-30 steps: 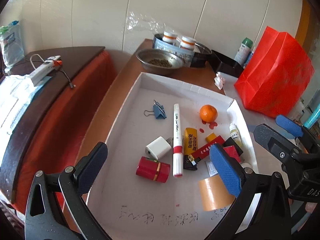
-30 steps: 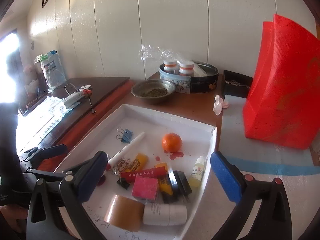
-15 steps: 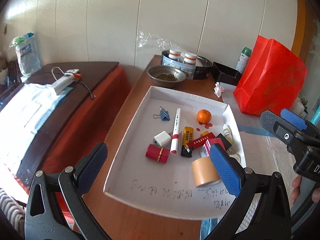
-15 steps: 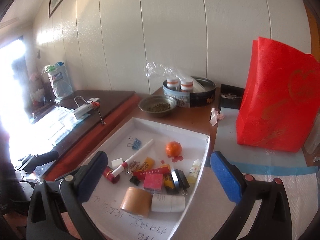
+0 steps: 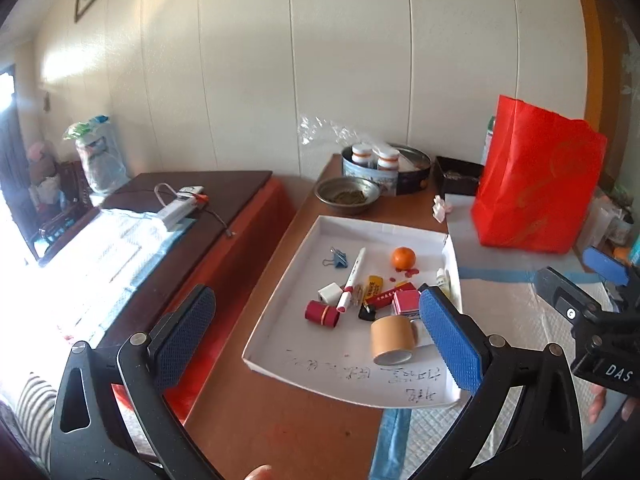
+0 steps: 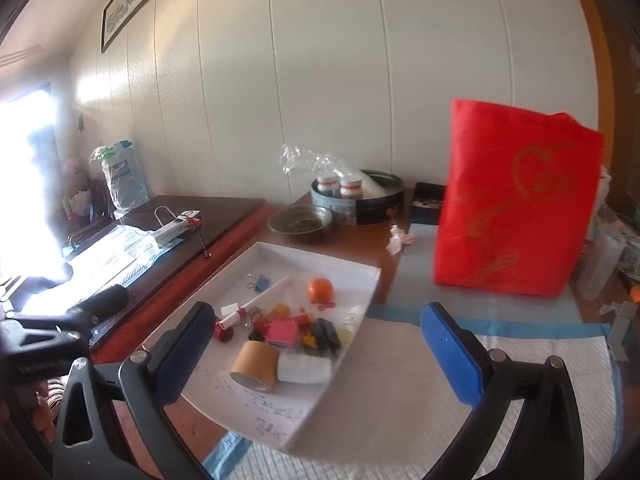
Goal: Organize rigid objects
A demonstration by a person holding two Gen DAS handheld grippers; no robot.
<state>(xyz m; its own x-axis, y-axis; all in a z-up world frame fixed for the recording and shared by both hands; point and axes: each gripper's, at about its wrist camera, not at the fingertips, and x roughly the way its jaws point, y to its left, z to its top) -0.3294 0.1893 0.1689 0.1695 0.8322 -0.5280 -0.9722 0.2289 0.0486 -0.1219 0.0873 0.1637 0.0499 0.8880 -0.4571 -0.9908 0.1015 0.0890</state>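
A white cardboard tray (image 5: pixel 280 312) (image 6: pixel 352 276) lies on the brown table and holds several small items. Among them are an orange (image 5: pixel 403 258) (image 6: pixel 320 289), a white marker (image 5: pixel 352 278), a blue binder clip (image 5: pixel 338 259), a red cylinder (image 5: pixel 322 313), a white cube (image 5: pixel 330 292), a pink box (image 6: pixel 281 332) and a tan tape roll (image 5: pixel 392 340) (image 6: pixel 254 365). My left gripper (image 5: pixel 316 344) hangs open well above the tray's near edge. To the tray's right my right gripper (image 6: pixel 320 356) is held high, open, nothing between its fingers.
A red bag (image 5: pixel 536 196) (image 6: pixel 512 200) stands at the right on a padded mat (image 6: pixel 400 392). Behind the tray are a metal bowl (image 5: pixel 347 196), a round tin (image 5: pixel 386 168) with two jars, and a dark box (image 5: pixel 456 176). A dark side table (image 5: pixel 200 188) carries a power strip.
Both grippers have risen and pulled back from the tray, so it looks smaller and farther. They stay open. The items in the tray have not moved.
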